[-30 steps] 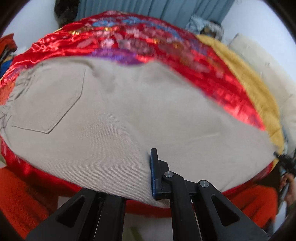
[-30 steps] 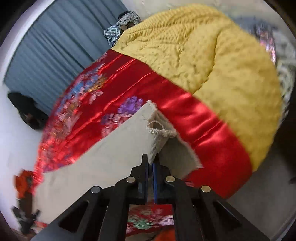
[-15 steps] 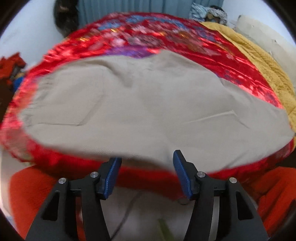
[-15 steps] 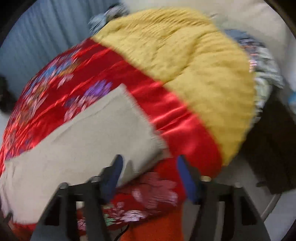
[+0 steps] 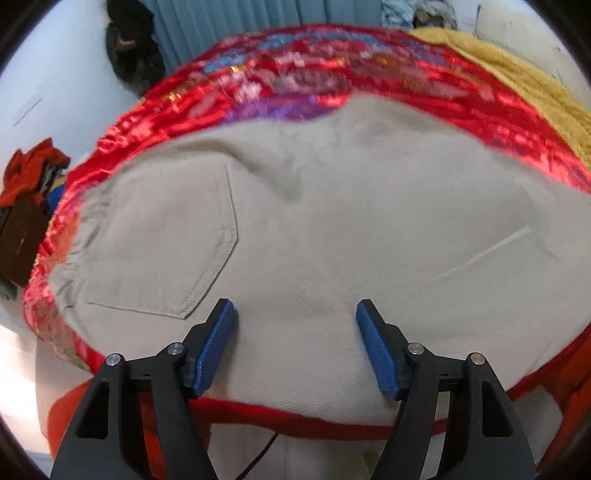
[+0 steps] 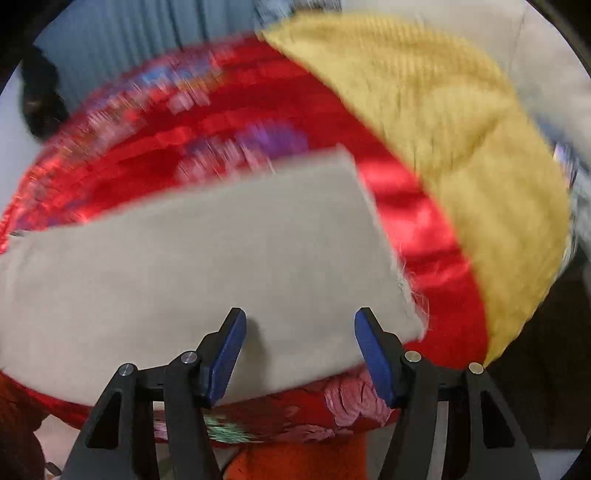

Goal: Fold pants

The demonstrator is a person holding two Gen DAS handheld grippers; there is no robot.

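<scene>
Beige pants point(image 5: 332, 229) lie flat on a red satin bedspread point(image 5: 295, 74). In the left wrist view the seat end shows, with a back pocket point(image 5: 166, 240) at the left. My left gripper point(image 5: 294, 306) hovers over the near edge of the cloth; its jaws are opening and the blue pads point(image 5: 216, 343) pinch nothing. In the right wrist view the leg end of the pants point(image 6: 221, 258) shows, with the frayed hem point(image 6: 388, 258) at the right. My right gripper point(image 6: 301, 312) stands open above the near hem corner, holding nothing.
A mustard knitted blanket point(image 6: 461, 147) covers the bed's right part. Blue-grey curtains point(image 5: 229, 18) hang behind the bed. An orange cloth point(image 5: 74, 406) drapes below the near bed edge. A pile of red clothes point(image 5: 33, 173) sits at the left.
Both grippers were shut on the pants a second ago and have since let go and opened. The cloth now lies flat, and both grippers have shifted over its near edge.
</scene>
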